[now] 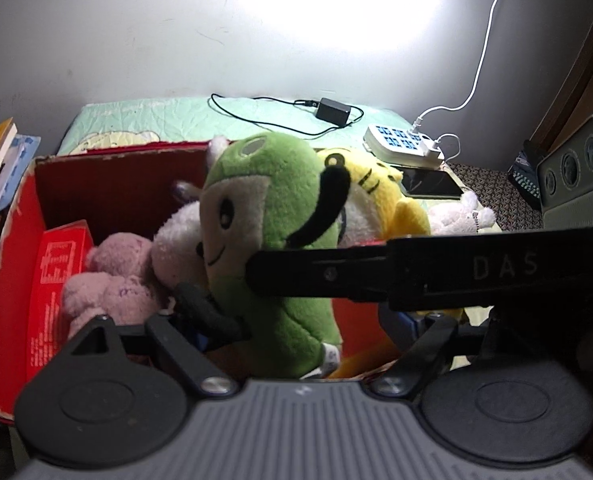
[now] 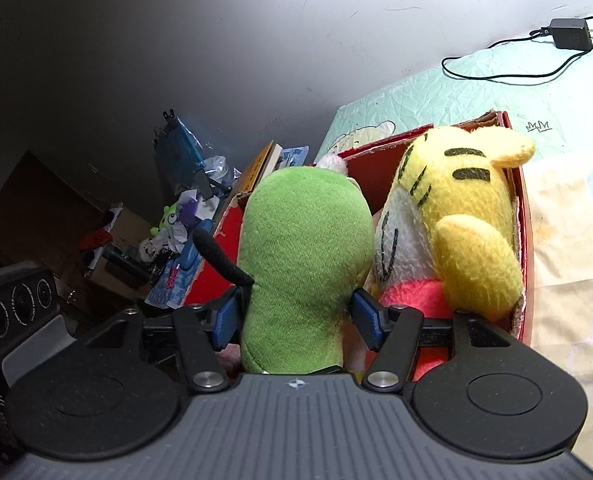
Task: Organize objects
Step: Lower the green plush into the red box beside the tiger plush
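Right gripper closest to lens: blue pads pressed on both flanks of the green plush, clamped on its lower body. Plush is upright, in the red cardboard box, yellow tiger plush touching it on one side, pink plush and white plush on the other. Left gripper: fingers wide apart, green plush between them; contact looks absent, but view is blocked. Power strip and phone behind box.
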Demonstrator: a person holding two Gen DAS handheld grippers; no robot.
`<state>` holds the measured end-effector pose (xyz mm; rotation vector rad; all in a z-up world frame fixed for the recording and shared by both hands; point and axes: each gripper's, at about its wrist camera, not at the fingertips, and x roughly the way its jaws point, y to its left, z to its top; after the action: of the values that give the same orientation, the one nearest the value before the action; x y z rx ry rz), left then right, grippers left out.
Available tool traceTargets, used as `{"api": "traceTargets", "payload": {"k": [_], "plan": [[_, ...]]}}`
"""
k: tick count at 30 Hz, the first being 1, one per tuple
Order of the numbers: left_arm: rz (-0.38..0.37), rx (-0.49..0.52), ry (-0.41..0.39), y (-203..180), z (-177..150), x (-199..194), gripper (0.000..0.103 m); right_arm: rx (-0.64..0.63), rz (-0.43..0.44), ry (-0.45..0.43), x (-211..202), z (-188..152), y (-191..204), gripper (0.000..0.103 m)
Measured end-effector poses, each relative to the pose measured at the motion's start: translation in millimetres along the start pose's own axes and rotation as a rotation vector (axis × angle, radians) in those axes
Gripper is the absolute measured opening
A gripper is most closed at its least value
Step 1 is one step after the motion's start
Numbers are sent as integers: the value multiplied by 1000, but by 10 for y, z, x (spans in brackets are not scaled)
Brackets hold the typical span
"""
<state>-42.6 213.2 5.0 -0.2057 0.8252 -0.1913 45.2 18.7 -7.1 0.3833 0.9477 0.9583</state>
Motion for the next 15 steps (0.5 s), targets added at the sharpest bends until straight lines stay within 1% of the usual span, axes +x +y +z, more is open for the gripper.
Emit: {"api": "traceTargets", "payload": {"k": [5,11,15], "plan": [[10,4,17,27,20,93,85,31,-27,15,71,22,-45,61],[21,40,39,-29,-2,189,92,7,-32,18,71,-16,-30,61],[15,36,49,-17,10,218,94,-5,-44,19,71,-26,-20,62]]}}
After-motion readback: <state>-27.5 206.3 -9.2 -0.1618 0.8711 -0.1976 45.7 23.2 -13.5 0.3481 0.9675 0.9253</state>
